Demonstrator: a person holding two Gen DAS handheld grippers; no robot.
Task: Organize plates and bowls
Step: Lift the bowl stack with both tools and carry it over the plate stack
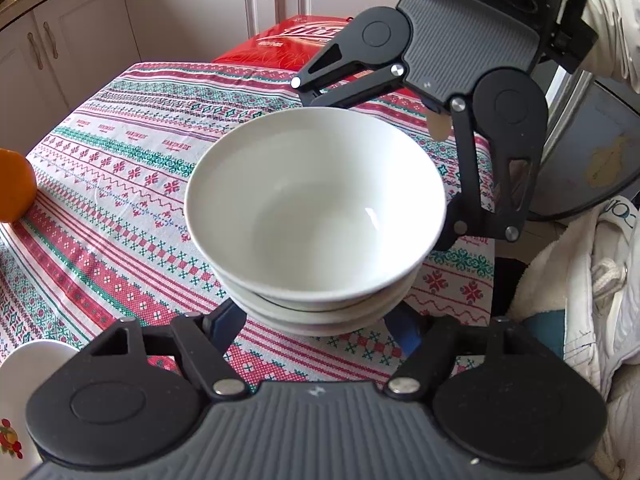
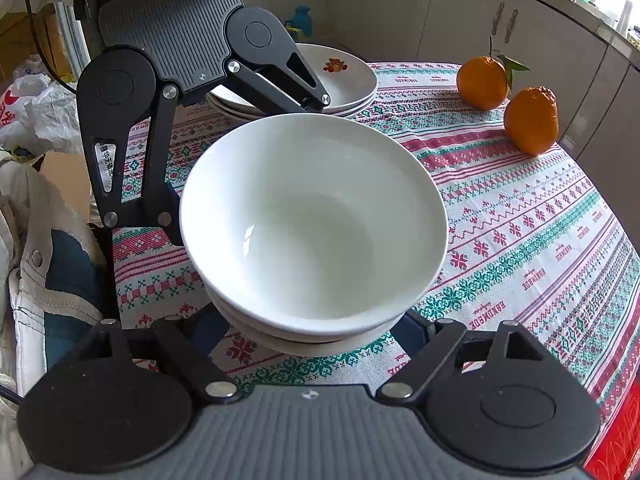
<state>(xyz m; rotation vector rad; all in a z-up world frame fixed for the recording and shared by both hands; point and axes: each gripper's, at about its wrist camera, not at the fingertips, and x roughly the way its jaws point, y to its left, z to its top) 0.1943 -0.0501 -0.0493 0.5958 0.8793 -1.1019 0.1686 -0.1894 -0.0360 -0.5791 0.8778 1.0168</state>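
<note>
Two tongs, left point(image 1: 316, 320) and right point(image 2: 316, 328), spread wide, flank a stack of white bowls point(image 1: 316, 208) on the worktop point(image 1: 120, 200), apparently positioned to steady or lift it from opposite sides.

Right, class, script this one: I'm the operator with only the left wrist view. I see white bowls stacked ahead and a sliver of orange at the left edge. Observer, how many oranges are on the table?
Observer: Two oranges, close together on the tablecloth; the farther one has its stem and leaves.
Operator: And the white rim at my lower left?
Observer: That is the top of a stack of plates, not a single plate; the top one bears a fruit motif.
Operator: Anything beyond those plates?
Observer: A teal bottle stands past the table's edge, near the cabinets.
</note>
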